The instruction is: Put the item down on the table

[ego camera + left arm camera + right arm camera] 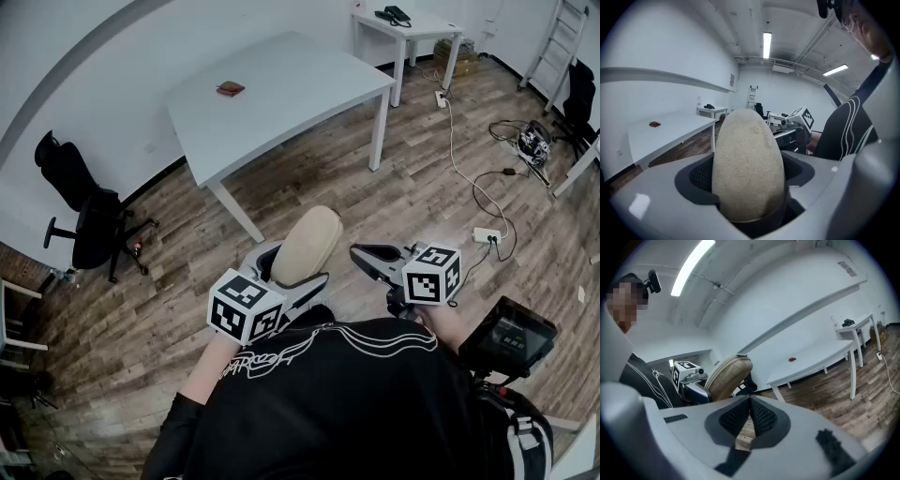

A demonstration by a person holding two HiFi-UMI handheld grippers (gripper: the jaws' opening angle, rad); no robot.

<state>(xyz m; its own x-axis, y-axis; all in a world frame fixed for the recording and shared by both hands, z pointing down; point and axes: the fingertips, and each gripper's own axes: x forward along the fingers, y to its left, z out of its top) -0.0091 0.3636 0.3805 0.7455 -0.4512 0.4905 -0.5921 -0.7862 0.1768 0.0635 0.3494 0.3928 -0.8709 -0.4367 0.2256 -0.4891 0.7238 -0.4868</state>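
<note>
A beige oval case (pixel 307 244) stands upright between the fingers of my left gripper (pixel 292 270), which is shut on its lower half. In the left gripper view the case (pixel 749 159) fills the middle, with the dark pads (pixel 701 176) pressed against its sides. My right gripper (pixel 362 254) is beside it, close to my body, shut with nothing in it; its pads (pixel 761 416) meet at the tip. Both grippers hang over the wooden floor, well short of the big white table (pixel 281 103), on which lies a small red-brown thing (pixel 230 89).
A black office chair (pixel 89 220) stands at the left by the wall. A second white table (pixel 417 26) with a black phone is at the back. Cables and a power strip (pixel 487 234) lie on the floor at the right, near a ladder (pixel 561 37).
</note>
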